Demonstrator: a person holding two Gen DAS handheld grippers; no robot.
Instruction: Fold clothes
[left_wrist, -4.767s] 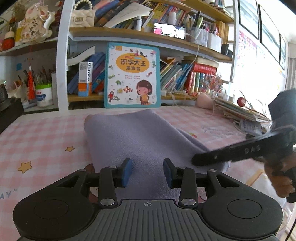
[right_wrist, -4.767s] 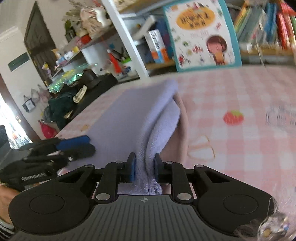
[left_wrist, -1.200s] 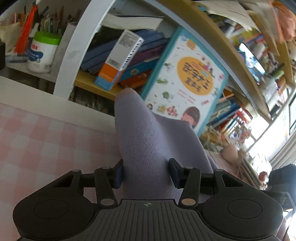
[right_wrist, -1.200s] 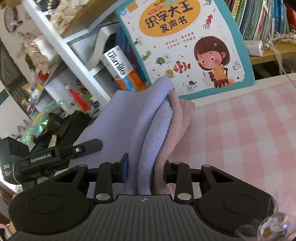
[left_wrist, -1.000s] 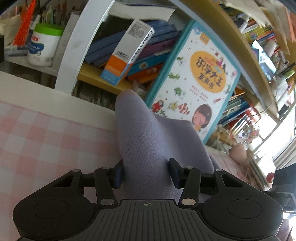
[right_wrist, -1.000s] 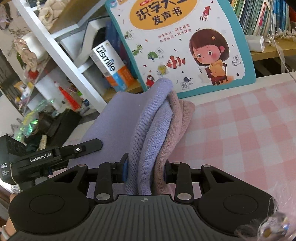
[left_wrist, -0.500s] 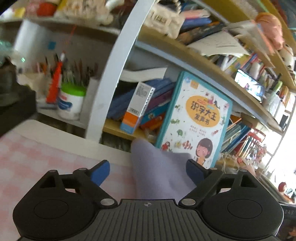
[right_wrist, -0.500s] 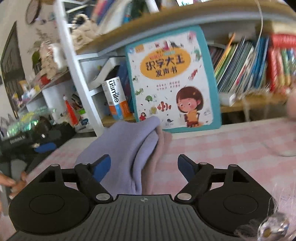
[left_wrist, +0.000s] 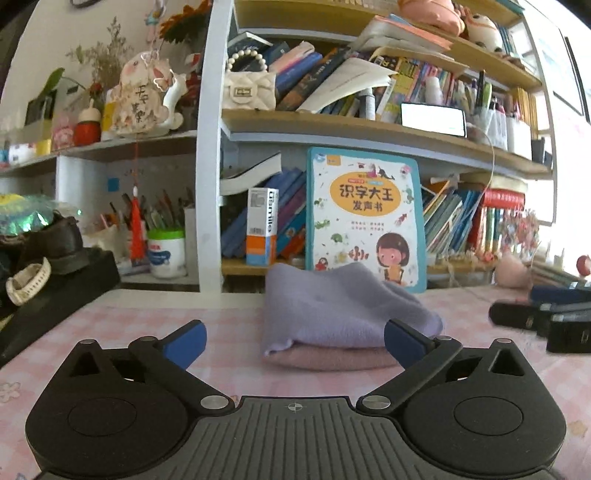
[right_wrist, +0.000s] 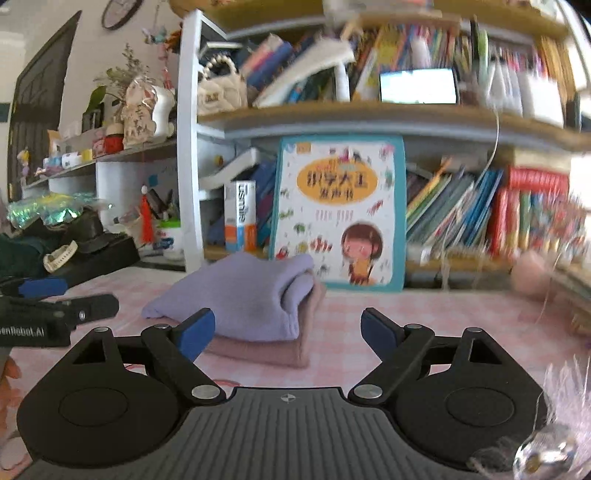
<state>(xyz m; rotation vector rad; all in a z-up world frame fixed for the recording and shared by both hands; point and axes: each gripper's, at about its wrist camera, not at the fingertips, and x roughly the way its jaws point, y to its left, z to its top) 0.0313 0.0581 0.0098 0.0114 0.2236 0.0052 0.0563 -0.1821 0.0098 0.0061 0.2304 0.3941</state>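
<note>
While both of your claws have just been opening, neither has anything between its pads. Your left claw (left_wrist: 294, 341) stands released, jaws wide apart, with the folded lilac garment (left_wrist: 340, 306) lying clear ahead at 12 o'clock on the pink checked counter (left_wrist: 122, 325). Your right claw (right_wrist: 288, 330) is likewise released; the garment (right_wrist: 243, 299) sits ahead at about 11 o'clock, touching neither pad. A pink layer (right_wrist: 266, 349) lies under the lilac one; whether it is a separate garment or part of the same one cannot be told. At 12 o'clock behind the stack, the children's book (left_wrist: 364, 218) stands against the shelf (left_wrist: 332, 125), its lower edge hidden by the cloth. The right wrist view is blurred, so shelf contents there are illegible. In the left view your right claw (left_wrist: 546, 314) is cut off at 3 o'clock.
</note>
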